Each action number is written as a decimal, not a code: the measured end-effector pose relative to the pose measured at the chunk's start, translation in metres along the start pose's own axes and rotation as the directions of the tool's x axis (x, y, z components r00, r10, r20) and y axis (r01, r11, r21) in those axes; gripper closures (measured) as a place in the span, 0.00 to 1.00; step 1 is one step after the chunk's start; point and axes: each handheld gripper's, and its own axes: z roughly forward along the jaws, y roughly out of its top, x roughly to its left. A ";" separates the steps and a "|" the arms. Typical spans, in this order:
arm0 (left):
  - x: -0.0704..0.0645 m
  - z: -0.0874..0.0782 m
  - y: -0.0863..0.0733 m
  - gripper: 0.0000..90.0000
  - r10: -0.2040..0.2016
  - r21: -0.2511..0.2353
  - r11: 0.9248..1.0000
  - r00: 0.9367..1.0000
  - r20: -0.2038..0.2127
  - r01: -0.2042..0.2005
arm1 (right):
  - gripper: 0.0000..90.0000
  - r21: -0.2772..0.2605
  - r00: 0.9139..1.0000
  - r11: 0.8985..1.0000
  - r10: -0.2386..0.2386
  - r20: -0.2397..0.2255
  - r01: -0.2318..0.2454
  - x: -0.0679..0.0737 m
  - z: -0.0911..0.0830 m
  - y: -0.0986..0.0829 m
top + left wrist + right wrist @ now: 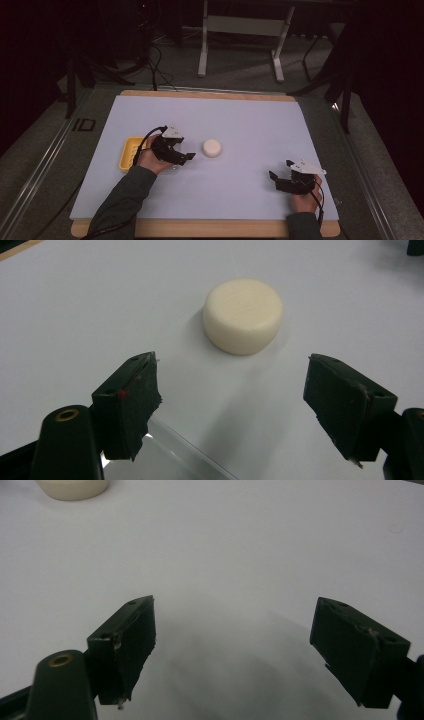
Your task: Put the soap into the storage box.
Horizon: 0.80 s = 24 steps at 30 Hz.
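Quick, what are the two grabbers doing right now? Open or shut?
Left gripper: open, holding nothing, the white puck just ahead of its jaws.
Right gripper: open, holding nothing.

Lab, dark rm, test table [210, 115], cables [155, 65]

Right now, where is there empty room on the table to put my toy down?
The far half of the white sheet is bare, as is the stretch between the left gripper and right gripper. It's crowded near the cream puck and yellow tray.

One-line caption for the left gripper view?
Open left gripper faces a cream round puck on the white table, not touching it.
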 end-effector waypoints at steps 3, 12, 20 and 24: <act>0.000 0.004 0.003 0.24 0.005 0.002 1.000 1.000 0.003 -0.005 | 0.20 0.000 1.000 1.000 0.001 0.000 -0.001 0.000 0.000 0.000; -0.002 0.016 0.009 0.24 0.024 0.019 1.000 1.000 0.018 -0.024 | 0.20 -0.001 1.000 1.000 0.001 -0.001 -0.001 0.000 0.000 0.000; 0.000 0.025 0.012 0.22 0.002 0.036 0.999 0.999 0.039 -0.003 | 0.20 -0.002 1.000 1.000 -0.002 0.000 0.002 0.000 0.000 0.000; -0.001 0.027 0.015 0.21 -0.018 0.034 0.999 0.999 0.047 0.017 | 0.20 -0.002 1.000 1.000 -0.002 0.000 0.002 0.000 0.000 0.000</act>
